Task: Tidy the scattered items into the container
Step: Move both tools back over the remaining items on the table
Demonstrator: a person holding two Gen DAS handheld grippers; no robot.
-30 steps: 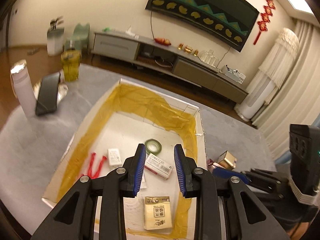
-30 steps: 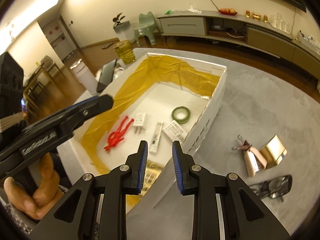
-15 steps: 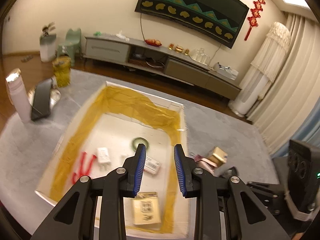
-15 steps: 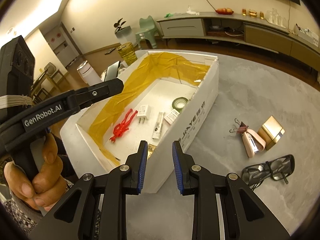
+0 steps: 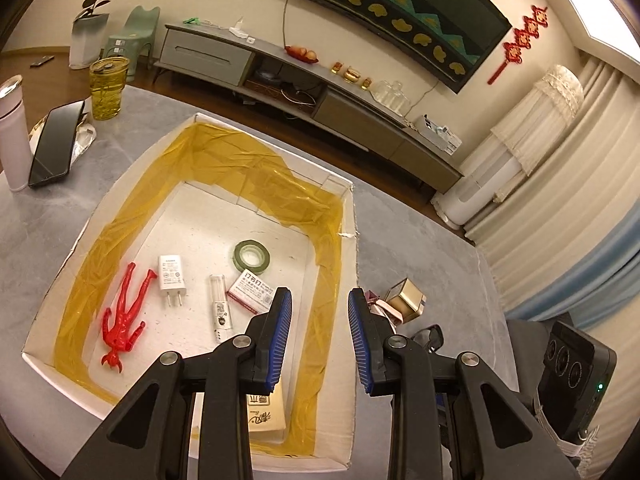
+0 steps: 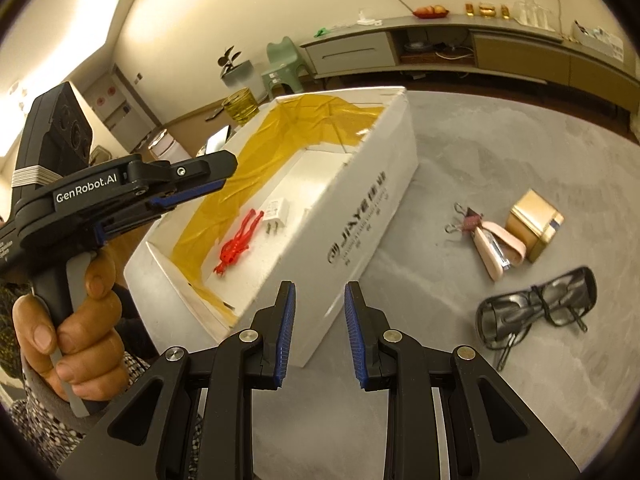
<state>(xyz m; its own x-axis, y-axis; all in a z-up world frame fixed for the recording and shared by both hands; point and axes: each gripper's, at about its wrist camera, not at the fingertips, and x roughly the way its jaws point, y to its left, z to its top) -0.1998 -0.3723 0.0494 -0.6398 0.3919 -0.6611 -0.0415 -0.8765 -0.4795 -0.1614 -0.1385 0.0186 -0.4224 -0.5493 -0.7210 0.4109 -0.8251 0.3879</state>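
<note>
A white box [image 5: 354, 264] [image 6: 360, 208] lined with yellow tape sits on the grey table. Inside lie a red figure [image 5: 124, 316] [image 6: 236, 242], a white charger [image 5: 172, 280], a clear tube [image 5: 219, 306], a green tape roll [image 5: 252, 254], a staples packet [image 5: 254, 290] and a tan card [image 5: 266, 412]. To the box's right lie a gold box [image 6: 534, 226] [image 5: 406, 298], a pink stapler [image 6: 498, 246], a binder clip [image 6: 464, 220] and glasses in a case [image 6: 536, 312]. My left gripper [image 5: 319, 340] hangs open above the box's right wall. My right gripper [image 6: 320, 332] is open, empty, near the box's outer side.
A white bottle [image 5: 12, 132], a black phone [image 5: 56, 142] and a yellow glass jar [image 5: 108, 88] stand on the table's far left. A hand [image 6: 76, 312] holds the left gripper's handle. A TV cabinet [image 5: 304, 88] runs along the back wall.
Both grippers have pulled back and risen; the box looks smaller and more items to its right have come into view. Both jaws have stayed open and empty.
</note>
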